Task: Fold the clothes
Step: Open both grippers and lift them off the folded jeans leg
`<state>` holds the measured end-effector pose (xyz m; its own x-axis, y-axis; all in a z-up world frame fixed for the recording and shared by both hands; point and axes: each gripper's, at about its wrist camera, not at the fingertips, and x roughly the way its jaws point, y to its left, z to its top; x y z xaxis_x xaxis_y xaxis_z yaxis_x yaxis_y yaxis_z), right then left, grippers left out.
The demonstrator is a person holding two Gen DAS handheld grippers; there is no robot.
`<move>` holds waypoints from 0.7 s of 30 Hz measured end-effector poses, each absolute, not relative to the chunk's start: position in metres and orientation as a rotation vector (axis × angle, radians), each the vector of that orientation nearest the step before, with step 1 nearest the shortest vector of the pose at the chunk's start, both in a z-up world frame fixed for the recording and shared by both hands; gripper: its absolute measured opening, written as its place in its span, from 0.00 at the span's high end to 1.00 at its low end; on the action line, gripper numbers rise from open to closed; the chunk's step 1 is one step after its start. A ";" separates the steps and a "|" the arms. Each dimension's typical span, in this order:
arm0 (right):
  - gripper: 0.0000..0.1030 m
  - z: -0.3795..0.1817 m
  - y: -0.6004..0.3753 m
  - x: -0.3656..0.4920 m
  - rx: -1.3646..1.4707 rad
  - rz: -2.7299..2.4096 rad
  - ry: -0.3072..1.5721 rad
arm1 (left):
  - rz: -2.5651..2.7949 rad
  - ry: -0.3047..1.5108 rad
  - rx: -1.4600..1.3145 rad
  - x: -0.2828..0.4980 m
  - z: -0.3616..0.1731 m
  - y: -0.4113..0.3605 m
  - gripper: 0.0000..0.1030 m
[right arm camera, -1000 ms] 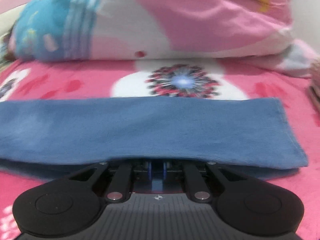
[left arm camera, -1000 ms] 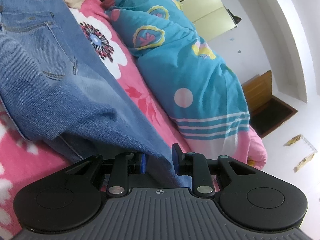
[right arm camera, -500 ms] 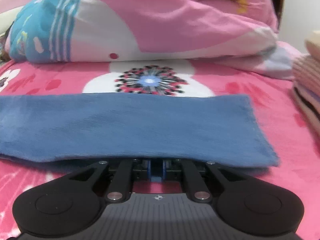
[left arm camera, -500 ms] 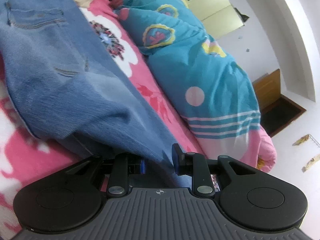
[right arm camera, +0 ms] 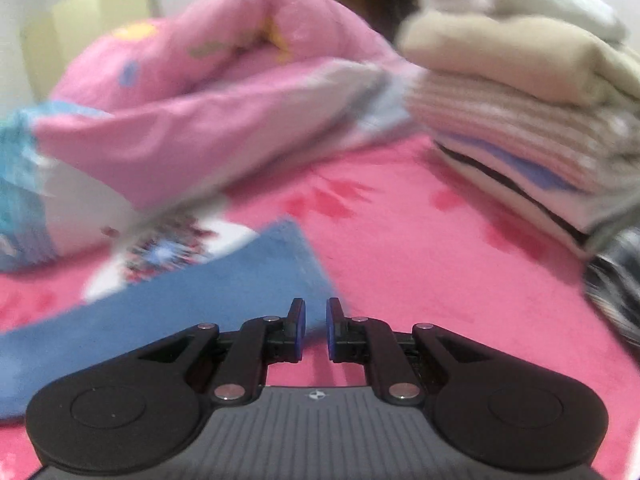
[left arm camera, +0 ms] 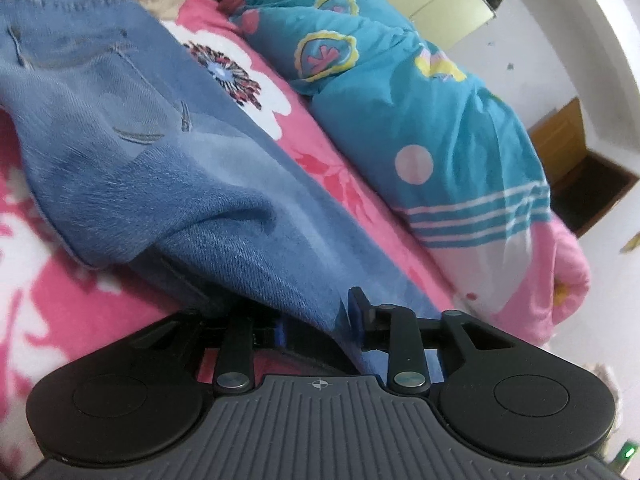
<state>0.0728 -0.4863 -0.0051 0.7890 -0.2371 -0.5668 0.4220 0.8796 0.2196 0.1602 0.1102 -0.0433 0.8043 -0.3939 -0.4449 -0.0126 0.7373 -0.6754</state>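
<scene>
Both tools wore the same kit. The left gripper (left arm camera: 318, 322) had a grey ribbed central plate with a small crosshair mark at its top edge, flanked by two rounded matte-black housings, each stamped with a shallow circle. Black link arms ran forward from silver round pivots, ending in black fingers faced with blue pads (left arm camera: 354, 312). A small green light glowed at the lower right corner of that view. The right gripper (right arm camera: 315, 330) matched it: grey ribbed plate, crosshair mark, twin black discs, silver pivots on the arms and at the outer brackets, and blue pads (right arm camera: 301, 330) on slim black fingers.
</scene>
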 end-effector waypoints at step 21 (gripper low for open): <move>0.90 0.013 -0.297 0.151 0.148 0.368 0.611 | -0.056 0.438 -0.477 0.089 -0.001 0.088 0.51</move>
<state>0.1511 -0.2970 0.0127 0.7566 0.3800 -0.5320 -0.2934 0.9246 0.2431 0.0892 0.0881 -0.0013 0.9058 -0.1530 -0.3952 -0.0488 0.8886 -0.4561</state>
